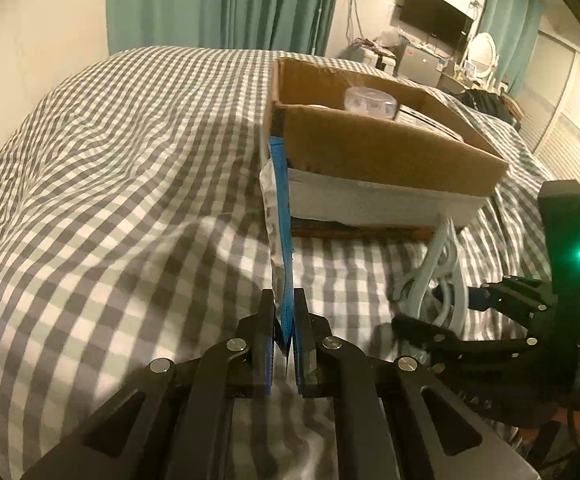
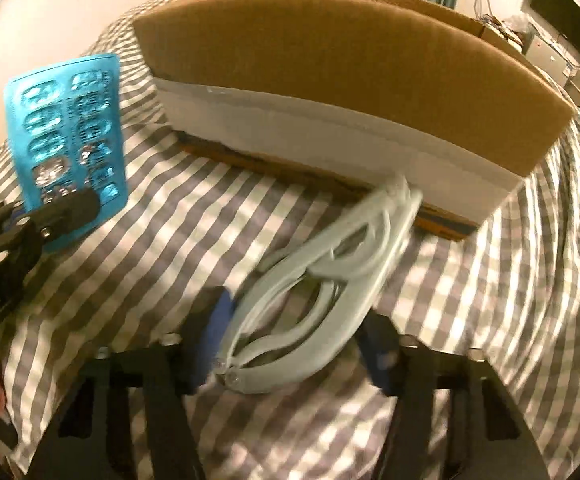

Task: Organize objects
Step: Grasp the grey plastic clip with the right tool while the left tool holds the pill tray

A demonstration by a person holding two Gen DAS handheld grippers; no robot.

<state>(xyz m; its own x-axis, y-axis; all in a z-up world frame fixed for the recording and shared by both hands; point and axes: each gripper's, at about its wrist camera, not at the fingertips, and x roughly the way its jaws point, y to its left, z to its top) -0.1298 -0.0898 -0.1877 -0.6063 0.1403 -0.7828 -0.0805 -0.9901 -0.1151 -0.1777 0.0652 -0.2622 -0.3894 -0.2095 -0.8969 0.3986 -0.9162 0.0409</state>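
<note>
- Two grippers work near the cardboard box (image 2: 349,64) on the checked bed (image 1: 110,160).
- Left gripper (image 1: 284,322) pinches a thin, light blue blister pack (image 2: 70,136) by its lower edge, left of the box.
- Right gripper (image 2: 290,344) stands spread around the rigid grey plastic tool (image 2: 309,280); best gripped across its handles.

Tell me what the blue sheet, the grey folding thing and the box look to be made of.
Blue sheet: a blister pack, glossy plastic with shiny foil in its pockets, seemingly. Grey folding thing: moulded plastic, matte, with curved arms on a metal rivet; too blurred to be sure. Box: brown corrugated cardboard, dull, with a white band along its lower wall.
</note>
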